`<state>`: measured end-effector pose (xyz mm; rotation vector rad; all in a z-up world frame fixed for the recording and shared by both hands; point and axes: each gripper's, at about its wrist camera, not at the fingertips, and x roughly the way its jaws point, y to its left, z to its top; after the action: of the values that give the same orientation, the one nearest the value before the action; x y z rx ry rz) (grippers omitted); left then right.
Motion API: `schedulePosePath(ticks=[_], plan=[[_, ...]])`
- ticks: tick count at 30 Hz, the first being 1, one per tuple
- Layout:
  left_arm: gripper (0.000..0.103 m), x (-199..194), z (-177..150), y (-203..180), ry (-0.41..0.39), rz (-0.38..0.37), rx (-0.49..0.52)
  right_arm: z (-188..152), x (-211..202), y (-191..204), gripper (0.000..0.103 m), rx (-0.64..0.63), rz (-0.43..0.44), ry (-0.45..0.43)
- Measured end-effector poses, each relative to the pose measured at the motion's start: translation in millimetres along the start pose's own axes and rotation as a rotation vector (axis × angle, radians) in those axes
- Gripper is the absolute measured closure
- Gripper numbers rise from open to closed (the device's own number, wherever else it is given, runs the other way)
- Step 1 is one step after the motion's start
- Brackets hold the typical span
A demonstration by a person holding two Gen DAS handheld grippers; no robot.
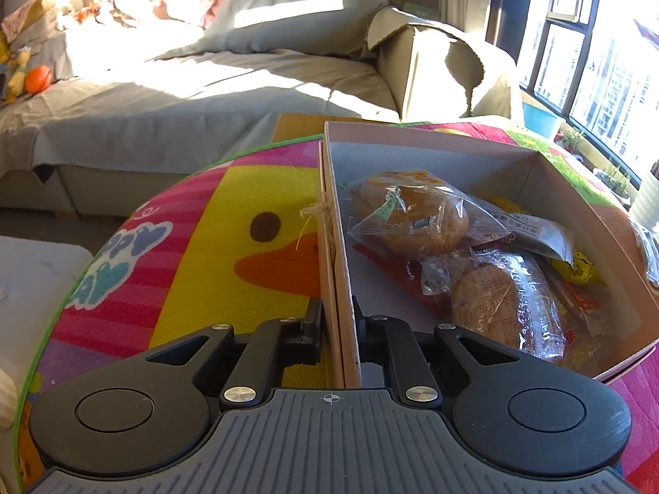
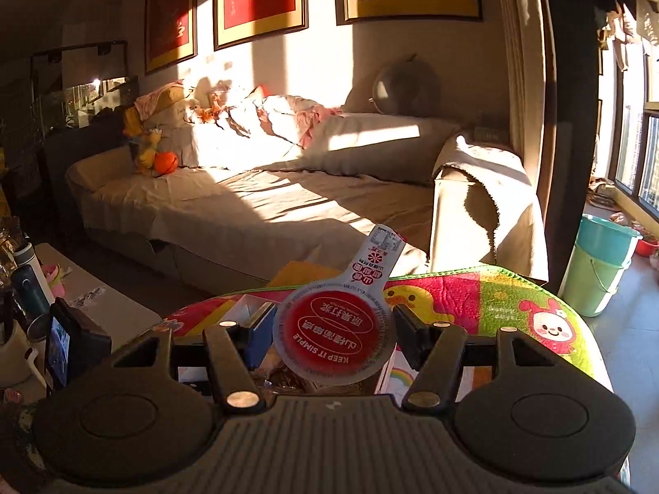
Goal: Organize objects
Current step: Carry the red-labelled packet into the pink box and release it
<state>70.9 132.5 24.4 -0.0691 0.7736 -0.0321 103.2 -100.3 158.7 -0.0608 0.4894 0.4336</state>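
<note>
A pale cardboard box (image 1: 342,247) lies on the bright duck-pattern mat (image 1: 230,247). Inside it are several wrapped pastries, one round bun (image 1: 412,214) at the back and a flat cake (image 1: 502,300) nearer me. My left gripper (image 1: 335,318) is shut on the box's left wall, one finger on each side. In the right wrist view my right gripper (image 2: 333,325) is raised above the mat (image 2: 494,300) and shut on a round red sealed snack cup (image 2: 335,337). The cup's lid faces the camera and its white tab points up.
A grey covered sofa (image 2: 267,201) with cushions and an orange ball (image 2: 165,162) stands beyond the table. Stacked green buckets (image 2: 601,263) are on the floor at the right by the window. A white side table (image 2: 103,308) with bottles (image 2: 31,280) is at the left.
</note>
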Motion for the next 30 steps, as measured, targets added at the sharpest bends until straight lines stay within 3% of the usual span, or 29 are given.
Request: schedulePosePath(ticks=[19, 30], plan=[[0.090, 0, -1, 2, -0.002, -0.003, 0.001, -15, 63, 28, 0.041, -0.013, 0.064, 0.085], [0.090, 0, 0, 1, 0.000, -0.007, 0.000, -22, 54, 7, 0.029, -0.014, -0.010, 0.085]])
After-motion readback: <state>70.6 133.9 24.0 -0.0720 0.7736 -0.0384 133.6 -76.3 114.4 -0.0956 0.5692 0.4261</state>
